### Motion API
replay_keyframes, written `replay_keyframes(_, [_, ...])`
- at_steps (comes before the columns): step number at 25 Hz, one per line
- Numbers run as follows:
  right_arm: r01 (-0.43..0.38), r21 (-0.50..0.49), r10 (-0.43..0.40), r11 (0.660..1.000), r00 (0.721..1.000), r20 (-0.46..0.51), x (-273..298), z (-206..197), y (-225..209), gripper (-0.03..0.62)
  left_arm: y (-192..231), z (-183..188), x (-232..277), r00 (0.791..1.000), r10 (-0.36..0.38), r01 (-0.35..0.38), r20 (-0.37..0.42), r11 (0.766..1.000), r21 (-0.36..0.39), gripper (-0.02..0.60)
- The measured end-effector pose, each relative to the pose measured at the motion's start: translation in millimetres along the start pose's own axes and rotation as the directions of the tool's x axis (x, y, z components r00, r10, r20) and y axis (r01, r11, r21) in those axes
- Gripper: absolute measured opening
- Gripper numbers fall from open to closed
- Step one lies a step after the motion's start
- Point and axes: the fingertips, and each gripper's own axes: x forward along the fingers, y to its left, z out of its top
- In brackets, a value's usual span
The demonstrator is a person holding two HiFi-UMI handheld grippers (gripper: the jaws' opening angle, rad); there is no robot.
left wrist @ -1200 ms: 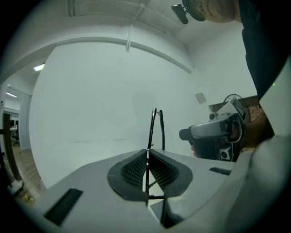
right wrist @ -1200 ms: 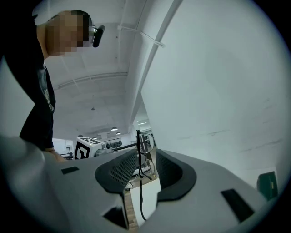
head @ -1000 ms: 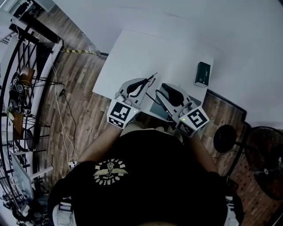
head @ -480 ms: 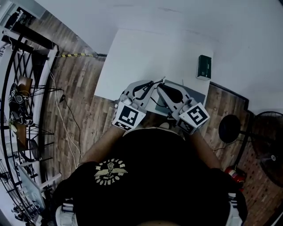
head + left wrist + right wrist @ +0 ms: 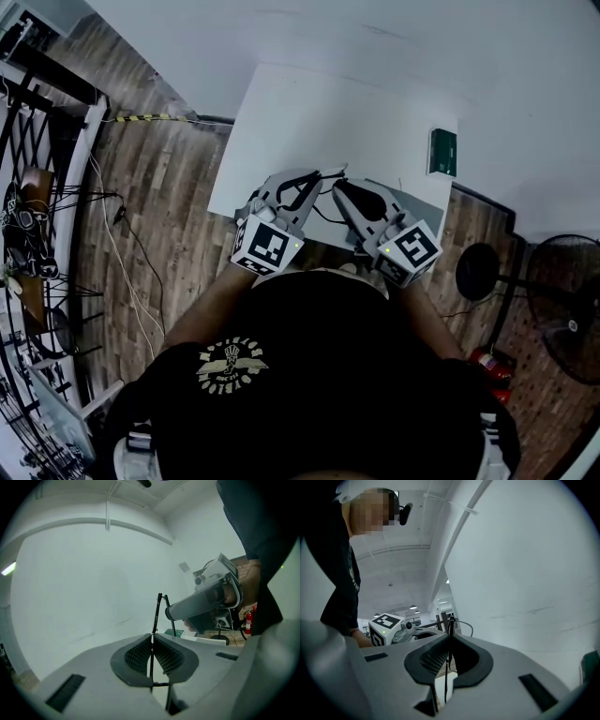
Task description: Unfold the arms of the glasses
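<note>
The glasses are thin, black and wire-framed, held in the air between both grippers above the white table's (image 5: 309, 112) near edge. My left gripper (image 5: 330, 172) is shut on one thin black part of the frame (image 5: 159, 603), which stands up out of its pads (image 5: 138, 656). My right gripper (image 5: 339, 186) faces it tip to tip. Its jaws have just been closing, and they now pinch a thin black arm (image 5: 451, 620) between the pads (image 5: 433, 658). In the left gripper view the right gripper (image 5: 206, 604) shows just beyond the glasses. The lenses are hard to make out.
A dark green box (image 5: 442, 152) lies at the table's far right corner, and a grey mat (image 5: 422, 202) lies under the right gripper. On the wooden floor at the right stand a round stool (image 5: 476, 272), a fan (image 5: 562, 319) and a fire extinguisher (image 5: 487, 361). Racks (image 5: 37, 187) line the left.
The two grippers have come together until their tips meet. The right gripper, apart from the glasses a second ago, now has its jaws shut on a glasses arm.
</note>
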Motion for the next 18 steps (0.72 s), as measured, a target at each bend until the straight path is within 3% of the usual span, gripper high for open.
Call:
replay_keyframes(7, [0.048, -0.034, -0.049, 0.998, 0.998, -0.029, 30.0, -14.7, 6.6, 0.018, 34.9, -9.7, -17.0, 0.999, -0.041, 0.041, 0.031, 0.999, 0.017, 0.021])
replay_keyframes(12, [0.088, -0.045, -0.089, 0.995, 0.995, -0.033, 39.9, -15.6, 10.9, 0.018, 44.6, -22.5, -20.4, 0.993, -0.103, 0.096, 0.061, 0.991, 0.098, 0.021])
replay_keyframes(18, [0.124, -0.056, -0.127, 0.991, 0.991, -0.043, 35.7, -15.5, 9.9, 0.018, 44.8, -19.9, -17.2, 0.984, -0.169, 0.159, 0.060, 0.977, 0.142, 0.021])
